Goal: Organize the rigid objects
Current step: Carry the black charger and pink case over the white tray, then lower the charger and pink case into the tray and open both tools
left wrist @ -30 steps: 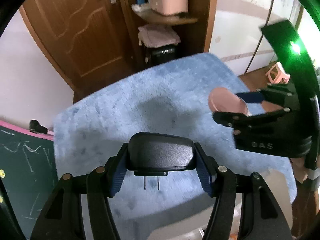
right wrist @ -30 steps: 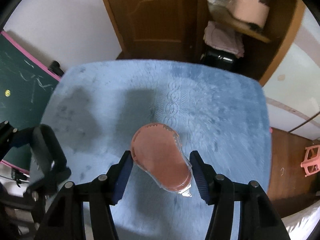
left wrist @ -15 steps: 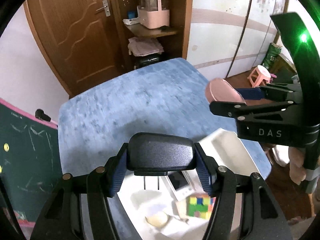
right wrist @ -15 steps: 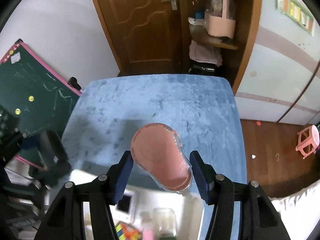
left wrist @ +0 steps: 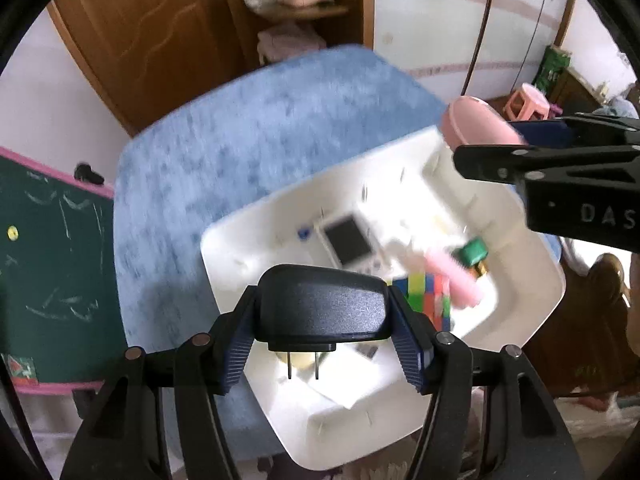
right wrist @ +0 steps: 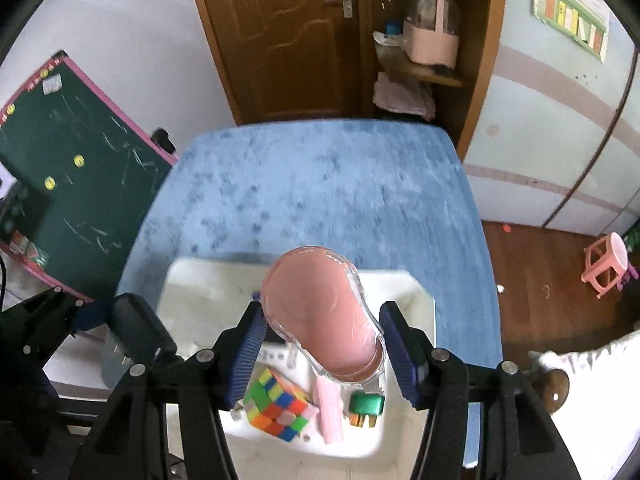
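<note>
My left gripper (left wrist: 322, 330) is shut on a black plug adapter (left wrist: 322, 306), prongs pointing down, above the near part of a white bin (left wrist: 532, 308). My right gripper (right wrist: 320, 344) is shut on a pink oval case with a clear rim (right wrist: 320, 312), held over the same white bin (right wrist: 200, 300). In the left wrist view the right gripper's pink case (left wrist: 476, 128) shows at the upper right. Inside the bin lie a colourful puzzle cube (right wrist: 276, 408), a pink bar (right wrist: 330, 412), a green block (right wrist: 366, 404) and a white device with a dark screen (left wrist: 348, 238).
The bin rests on a table under a blue fuzzy cloth (right wrist: 320, 184). A green chalkboard with a pink frame (right wrist: 68, 168) leans at the left. A wooden door (right wrist: 292, 40) and shelf stand behind; a pink stool (right wrist: 606, 264) sits on the floor at right.
Both grippers drew back from the blue cloth toward the near edge, so the white bin with its contents has come into view beneath them. Each keeps its object.
</note>
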Available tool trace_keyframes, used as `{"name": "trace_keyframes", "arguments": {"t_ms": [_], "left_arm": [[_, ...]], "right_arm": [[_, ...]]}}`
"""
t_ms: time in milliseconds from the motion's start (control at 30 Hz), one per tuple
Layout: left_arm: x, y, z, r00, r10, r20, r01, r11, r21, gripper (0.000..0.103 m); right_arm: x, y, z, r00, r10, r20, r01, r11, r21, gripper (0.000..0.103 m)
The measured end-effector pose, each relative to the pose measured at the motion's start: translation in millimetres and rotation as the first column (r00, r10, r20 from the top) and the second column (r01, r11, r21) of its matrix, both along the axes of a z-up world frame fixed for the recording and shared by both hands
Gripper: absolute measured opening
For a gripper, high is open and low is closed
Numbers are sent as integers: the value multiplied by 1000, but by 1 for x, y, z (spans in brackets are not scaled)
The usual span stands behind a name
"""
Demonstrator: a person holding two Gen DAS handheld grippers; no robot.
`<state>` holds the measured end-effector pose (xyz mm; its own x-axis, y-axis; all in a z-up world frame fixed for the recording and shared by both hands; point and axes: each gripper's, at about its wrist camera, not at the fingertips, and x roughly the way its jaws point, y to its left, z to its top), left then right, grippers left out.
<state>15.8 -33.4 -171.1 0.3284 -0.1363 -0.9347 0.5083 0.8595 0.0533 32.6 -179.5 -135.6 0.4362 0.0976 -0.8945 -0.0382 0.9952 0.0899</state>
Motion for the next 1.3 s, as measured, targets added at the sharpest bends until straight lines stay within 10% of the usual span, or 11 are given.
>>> {"name": "trace_keyframes", "arguments": {"t_ms": [633,1300], "left_arm": [[-3,-11,-42,998,20,-62,-15,997,71,66],[-4,4,-9,996,82,-21,-81,996,44,79]], "right_arm": [[-34,13,-84,980,5,-198,-16,998,-54,59],[-33,17,-53,990,14,-139,-21,999,-49,73]]}}
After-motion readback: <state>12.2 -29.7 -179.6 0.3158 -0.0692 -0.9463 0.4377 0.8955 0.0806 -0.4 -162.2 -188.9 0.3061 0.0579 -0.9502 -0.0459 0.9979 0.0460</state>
